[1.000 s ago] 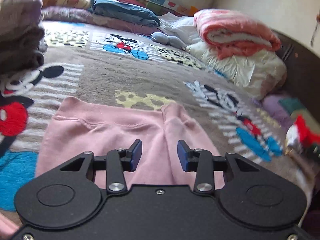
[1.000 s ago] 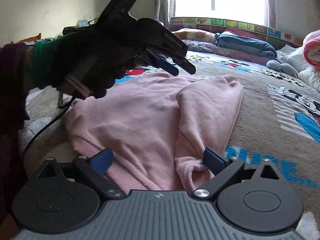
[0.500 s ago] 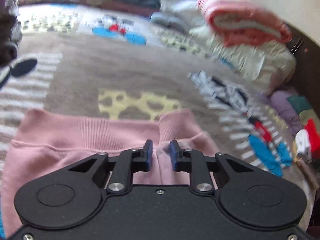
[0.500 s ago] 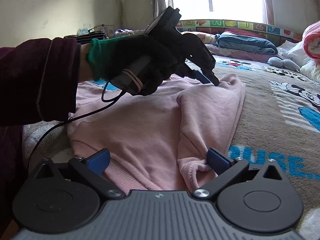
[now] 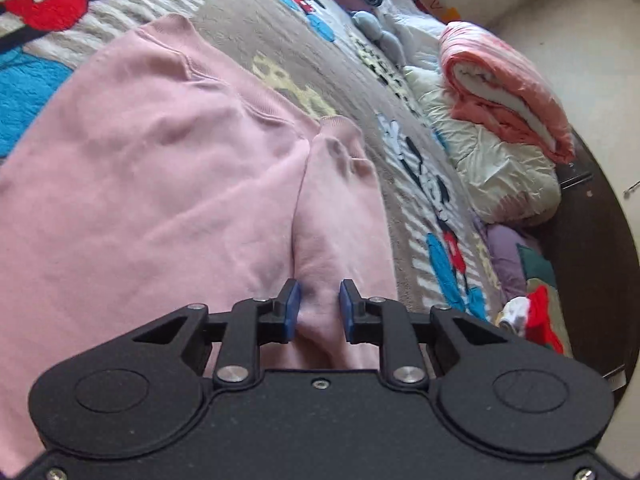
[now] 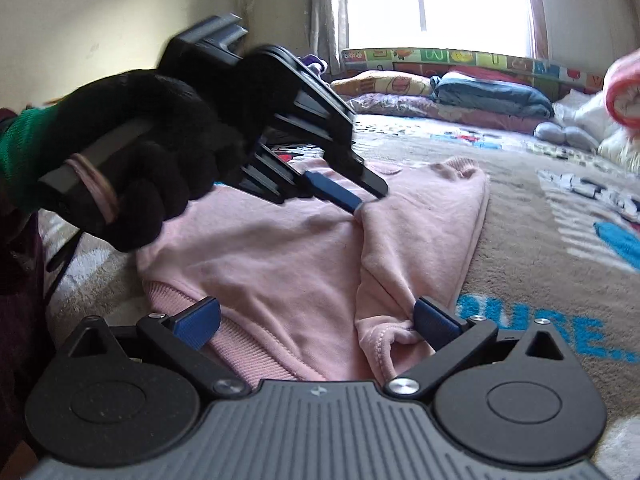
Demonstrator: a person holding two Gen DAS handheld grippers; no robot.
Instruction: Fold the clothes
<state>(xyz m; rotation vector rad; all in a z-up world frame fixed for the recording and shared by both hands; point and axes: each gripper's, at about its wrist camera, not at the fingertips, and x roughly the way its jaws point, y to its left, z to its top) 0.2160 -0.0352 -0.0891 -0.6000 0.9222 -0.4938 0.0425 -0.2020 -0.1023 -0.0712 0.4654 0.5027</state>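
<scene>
Two grippers are working a soft, light pink sweatshirt (image 5: 160, 184) lying on the bed (image 5: 248, 28): the left gripper (image 5: 316, 308) is pinching its folded sleeve ridge, while the right gripper (image 6: 316, 320) is resting wide apart at the hem.

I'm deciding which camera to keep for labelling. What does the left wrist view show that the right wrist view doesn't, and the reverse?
Only the left wrist view: the left gripper pinching a ridge of the pink sweatshirt, and clothes heaped beside the bed.

Only the right wrist view: the gloved hand, the window, and the right gripper open at the hem.

Both: the sweatshirt, the cartoon blanket, the rolled coral blanket.
</scene>
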